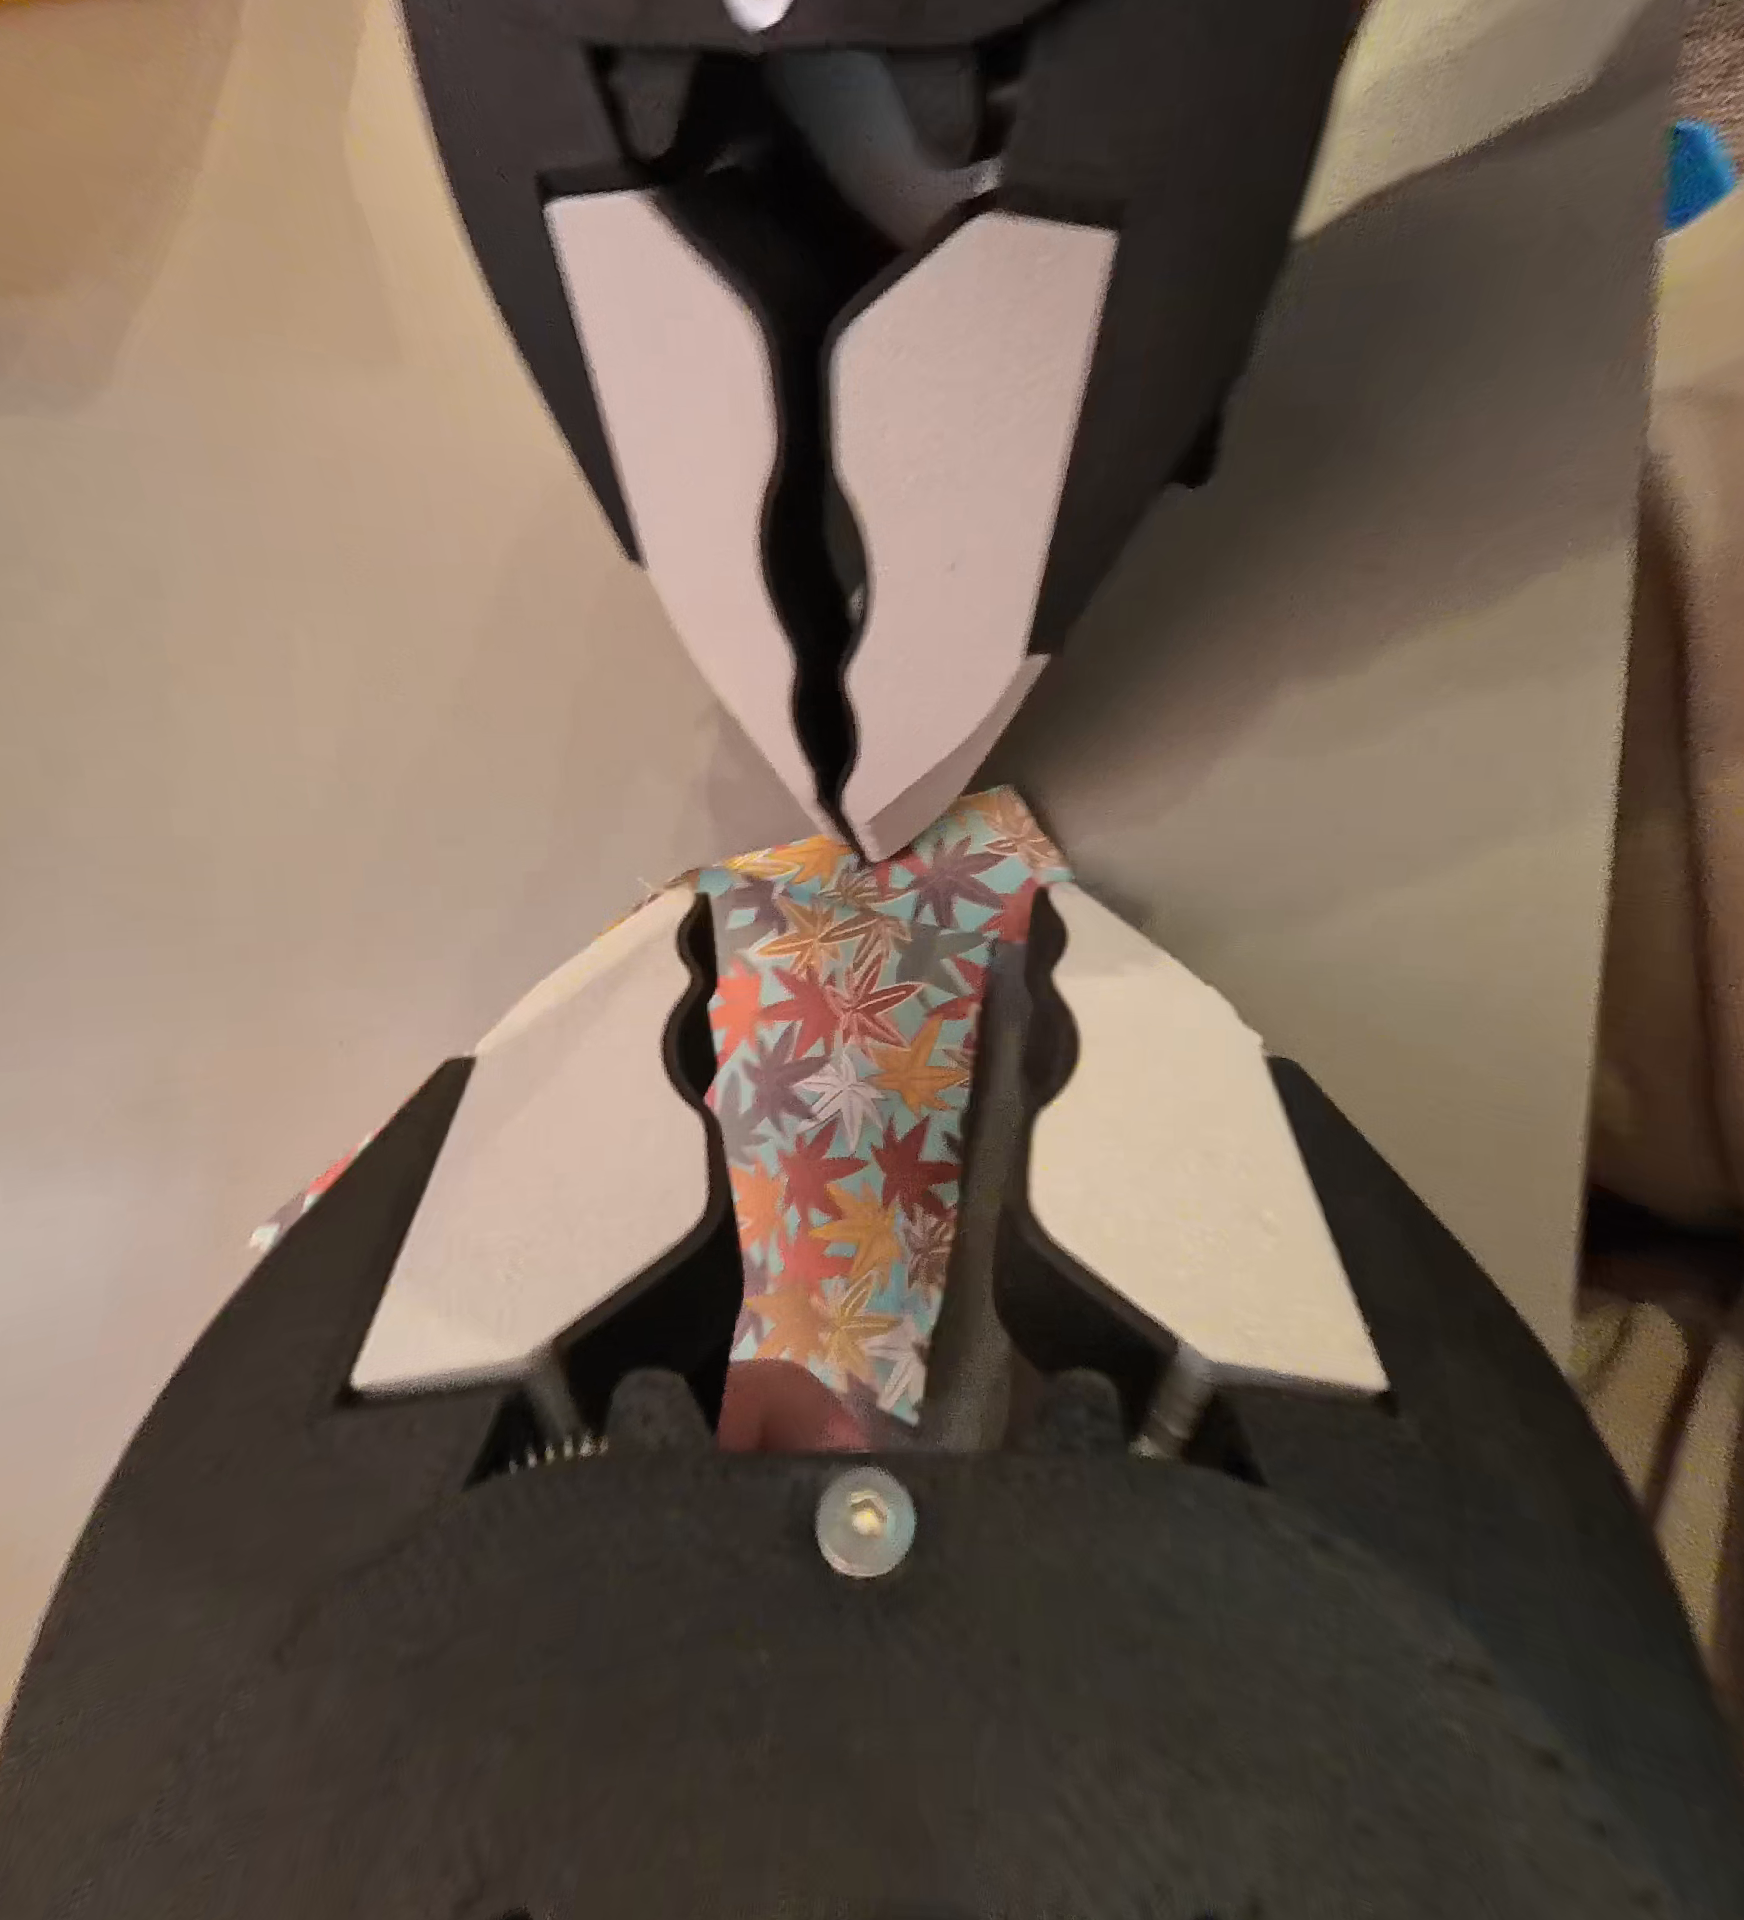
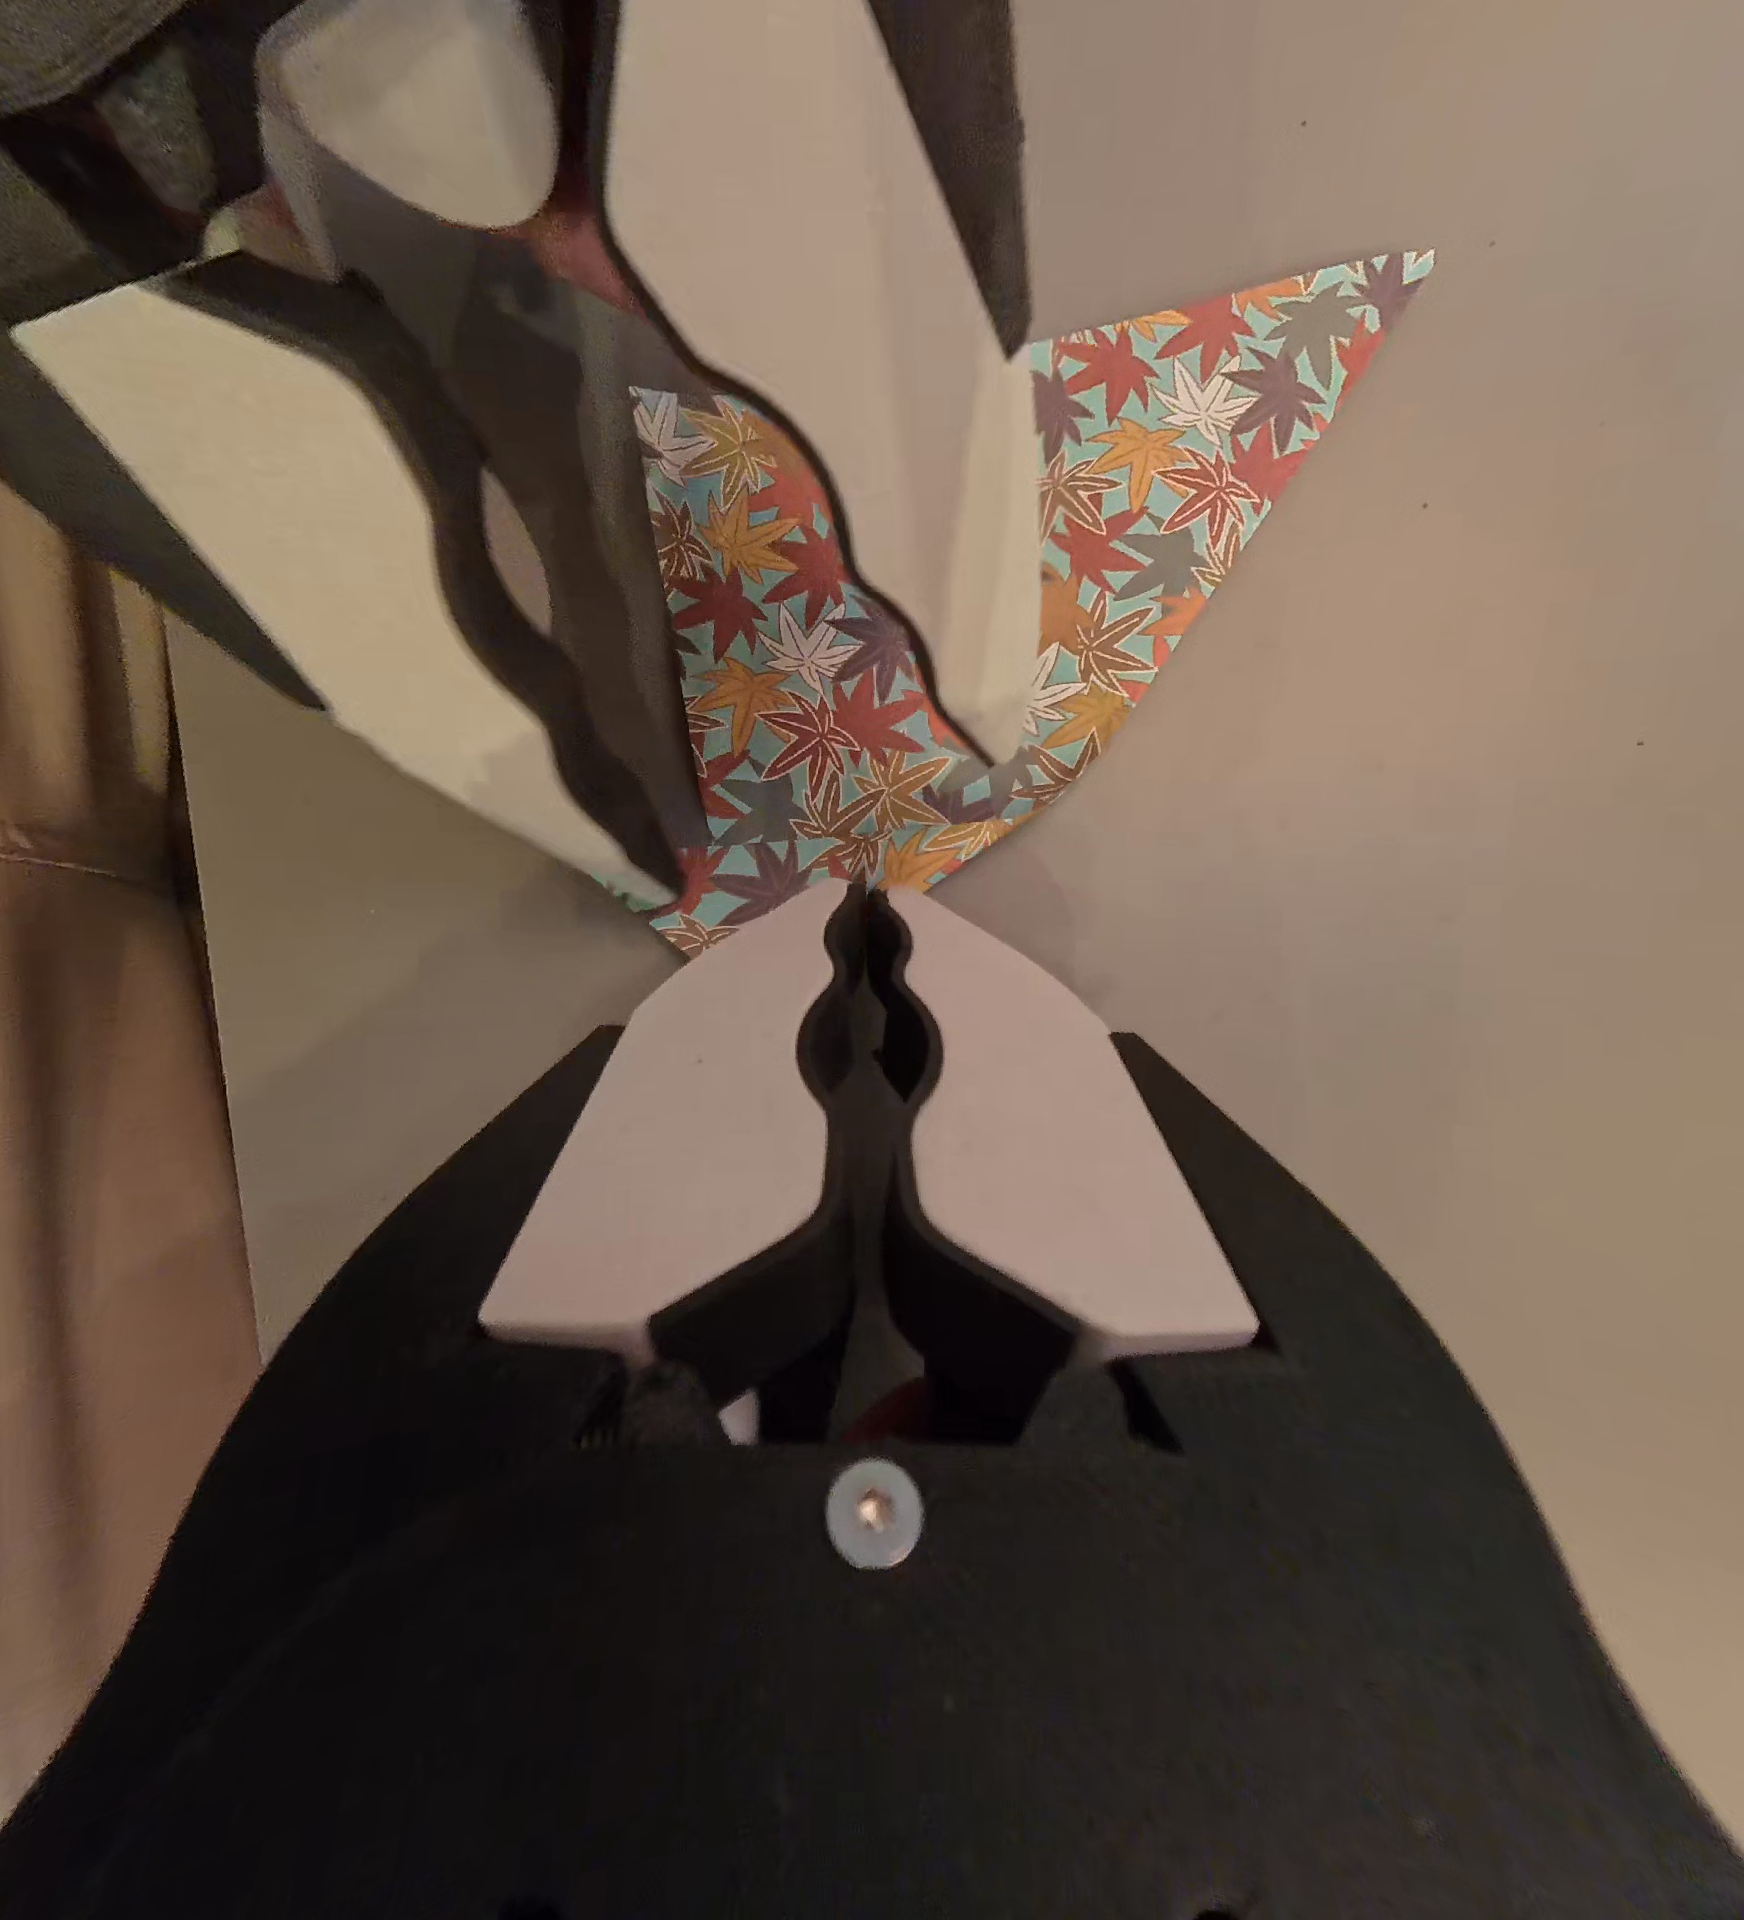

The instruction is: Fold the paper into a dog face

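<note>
The paper [image 1: 837,1091] has a coloured leaf pattern and lies folded on the cream table [image 1: 224,727]. My left gripper [image 1: 868,914] is open, and its two fingers straddle a strip of the paper. My right gripper [image 1: 852,847] comes in from the far side, shut, with its tips on the paper's far edge. In the right wrist view the paper [image 2: 795,644] forms a V with one pointed flap [image 2: 1211,468] spread to the right. The right gripper [image 2: 863,899] touches the V's lower point. I cannot tell whether it pinches the paper. The left gripper [image 2: 826,810] reaches in from the upper left.
The table's edge [image 1: 1616,727] runs down the right of the left wrist view, with a blue object [image 1: 1694,177] beyond it. Beige fabric [image 2: 16,1039] is at the left of the right wrist view, beside the table [image 2: 1470,935]. Left and right tips are no more than a few centimetres apart.
</note>
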